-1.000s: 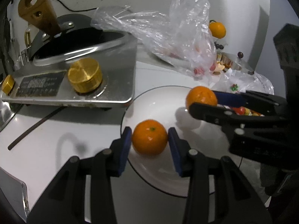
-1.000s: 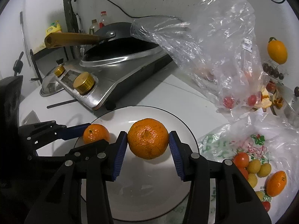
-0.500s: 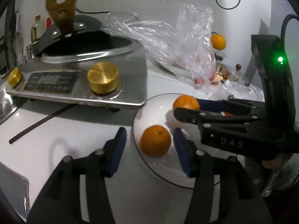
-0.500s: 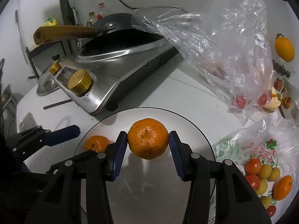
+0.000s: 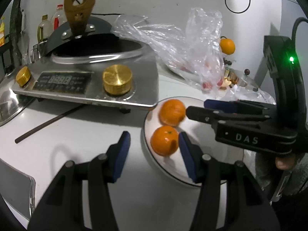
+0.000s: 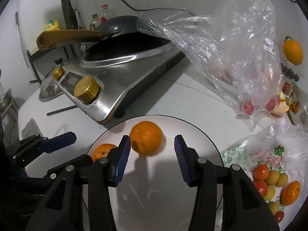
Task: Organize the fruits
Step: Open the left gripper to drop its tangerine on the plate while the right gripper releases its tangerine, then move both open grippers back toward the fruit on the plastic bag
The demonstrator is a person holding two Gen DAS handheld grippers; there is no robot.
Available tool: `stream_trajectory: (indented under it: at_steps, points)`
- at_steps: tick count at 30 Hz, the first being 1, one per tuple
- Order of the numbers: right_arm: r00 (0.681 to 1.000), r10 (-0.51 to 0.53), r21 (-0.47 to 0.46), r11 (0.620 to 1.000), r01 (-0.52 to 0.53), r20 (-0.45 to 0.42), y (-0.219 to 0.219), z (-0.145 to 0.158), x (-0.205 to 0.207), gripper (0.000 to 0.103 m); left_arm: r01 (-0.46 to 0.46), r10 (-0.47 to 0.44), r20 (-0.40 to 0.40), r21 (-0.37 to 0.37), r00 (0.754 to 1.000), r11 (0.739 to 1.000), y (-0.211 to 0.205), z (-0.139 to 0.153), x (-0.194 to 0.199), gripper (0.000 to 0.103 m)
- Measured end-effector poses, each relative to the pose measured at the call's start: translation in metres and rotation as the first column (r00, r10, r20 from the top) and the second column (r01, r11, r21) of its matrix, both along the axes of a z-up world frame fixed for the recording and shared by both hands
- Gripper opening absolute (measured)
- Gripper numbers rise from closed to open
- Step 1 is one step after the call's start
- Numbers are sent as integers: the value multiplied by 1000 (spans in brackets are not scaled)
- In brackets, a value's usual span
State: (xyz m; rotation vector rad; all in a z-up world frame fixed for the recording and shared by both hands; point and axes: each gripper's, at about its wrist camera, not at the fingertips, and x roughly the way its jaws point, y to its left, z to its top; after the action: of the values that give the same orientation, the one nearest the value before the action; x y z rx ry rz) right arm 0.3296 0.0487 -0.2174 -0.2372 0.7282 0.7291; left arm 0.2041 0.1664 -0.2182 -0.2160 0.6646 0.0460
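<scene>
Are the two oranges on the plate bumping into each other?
Cannot tell. In the left wrist view the small orange and big orange overlap; in the right wrist view a finger hides the space between them.

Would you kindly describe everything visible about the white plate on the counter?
The white plate is round, shallow and glossy, apparently ceramic, with a thin dark rim line. It lies flat on the white counter, just in front of the steel stove and beside a printed bag of fruit. Two oranges rest on it near its stove side: a larger one and a smaller one. Faint smears mark its bare centre.
</scene>
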Motion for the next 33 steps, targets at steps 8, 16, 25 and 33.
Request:
stream_trajectory:
  at_steps: [8, 16, 25, 33]
  points:
    - [1000, -13, 16, 1000, 13, 19, -25, 11, -12, 50, 14, -14, 15, 9, 1000, 1000, -20, 11, -8, 54]
    - [999, -35, 28, 999, 34, 35, -54, 19, -24, 50, 29, -29, 27, 22, 999, 999, -43, 21, -14, 54]
    - [996, -75, 42, 996, 73, 48, -93, 25, -35, 50, 57, -59, 39, 40, 998, 998, -75, 29, -20, 54]
    - [993, -107, 48, 993, 105, 52, -122, 25, -43, 50, 83, -86, 44, 58, 995, 995, -98, 33, -22, 54]
